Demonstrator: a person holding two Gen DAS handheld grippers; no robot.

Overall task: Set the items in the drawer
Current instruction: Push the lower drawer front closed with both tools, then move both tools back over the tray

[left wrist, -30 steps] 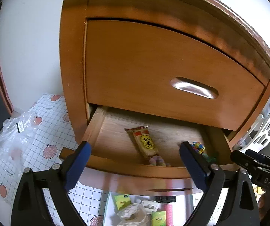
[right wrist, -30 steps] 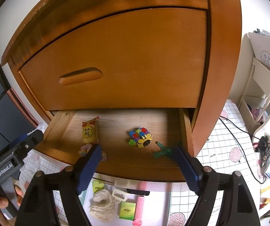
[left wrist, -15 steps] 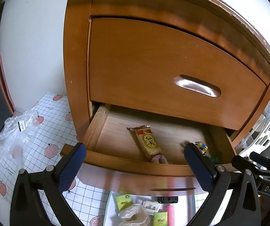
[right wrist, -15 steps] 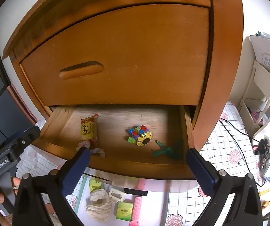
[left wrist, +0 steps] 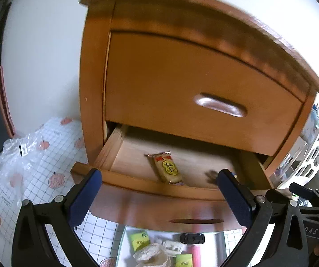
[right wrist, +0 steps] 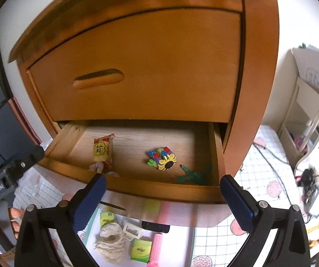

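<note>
Gaping empty, right hand-held gripper [right wrist: 162,197]

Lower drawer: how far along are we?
Done: the open wooden lower drawer holds a yellow snack packet, a multicoloured block toy and a green plastic toy. In hand: nothing; right gripper just opened, empty. Left: green packets, pink roller on the tray below.

In the open drawer [right wrist: 137,187] I count four things: one snack pack [right wrist: 102,150], one colourful toy [right wrist: 162,158], one green figure [right wrist: 194,174], one pastel piece [right wrist: 97,167].
</note>
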